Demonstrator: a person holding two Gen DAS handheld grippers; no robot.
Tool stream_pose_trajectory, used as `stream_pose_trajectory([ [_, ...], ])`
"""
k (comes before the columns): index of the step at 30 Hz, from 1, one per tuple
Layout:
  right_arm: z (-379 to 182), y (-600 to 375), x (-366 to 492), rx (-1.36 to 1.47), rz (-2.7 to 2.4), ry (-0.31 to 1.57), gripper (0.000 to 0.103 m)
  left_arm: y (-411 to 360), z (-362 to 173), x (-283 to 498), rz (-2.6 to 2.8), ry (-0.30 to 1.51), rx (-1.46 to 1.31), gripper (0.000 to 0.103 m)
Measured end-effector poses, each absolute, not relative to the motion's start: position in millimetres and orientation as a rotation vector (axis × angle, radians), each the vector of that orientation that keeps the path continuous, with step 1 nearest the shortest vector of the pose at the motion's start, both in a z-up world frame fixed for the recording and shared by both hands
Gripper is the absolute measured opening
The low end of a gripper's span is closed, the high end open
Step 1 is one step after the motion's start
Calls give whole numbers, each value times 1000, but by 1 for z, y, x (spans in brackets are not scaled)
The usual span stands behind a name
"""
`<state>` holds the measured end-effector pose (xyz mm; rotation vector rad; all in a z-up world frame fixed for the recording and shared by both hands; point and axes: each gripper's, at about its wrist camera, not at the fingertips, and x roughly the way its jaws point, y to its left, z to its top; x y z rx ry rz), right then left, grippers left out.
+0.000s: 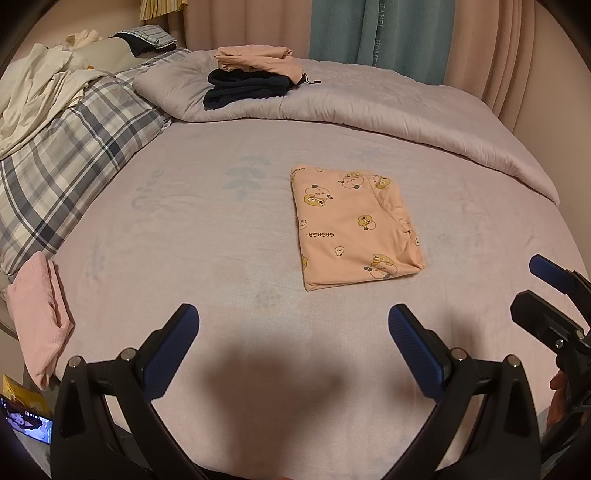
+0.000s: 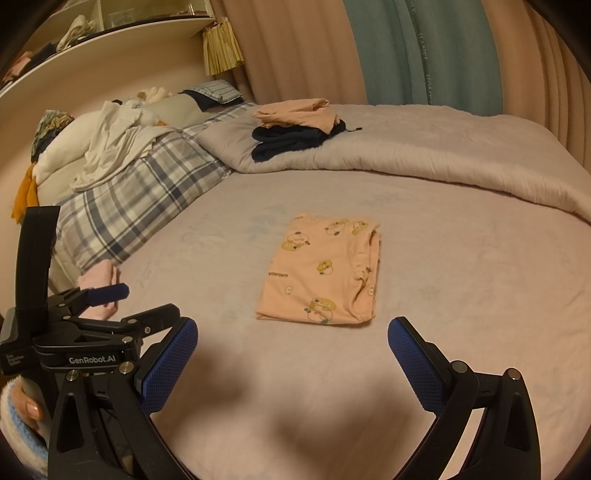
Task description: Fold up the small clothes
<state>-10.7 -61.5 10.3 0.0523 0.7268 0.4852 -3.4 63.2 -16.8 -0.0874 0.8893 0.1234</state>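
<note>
— Lavender bed sheet (image 1: 184,229) fills both views, pink and teal curtains (image 1: 369,33) behind. Where's the garment?

— Peach printed garment (image 1: 354,225) lies folded into a rectangle, flat on the sheet near mid-bed, ahead of both tools. Nothing touches it.

— Fingers?

— Left gripper (image 1: 293,347): fingers spread wide, nothing between them, hovering over bare sheet short of the garment. Right gripper (image 2: 291,363): same, spread wide and holding nothing, near edge of the garment just beyond.

— Anything else on the bed?

— Grey comforter (image 1: 406,110) bunched along the far side, with a folded stack (image 1: 251,77) on it, peach piece over dark ones. Plaid pillow (image 1: 66,155) at left under a rumpled white cloth (image 1: 40,85). Folded pink item (image 1: 40,314) at the sheet's left edge.
</note>
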Motion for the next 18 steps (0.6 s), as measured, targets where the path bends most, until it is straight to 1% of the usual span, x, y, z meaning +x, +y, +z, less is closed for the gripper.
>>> stream_pose_trajectory([
  [18,10,-61,-11,53,486,728,102,61,-15,-5,118,886,-84,103],
])
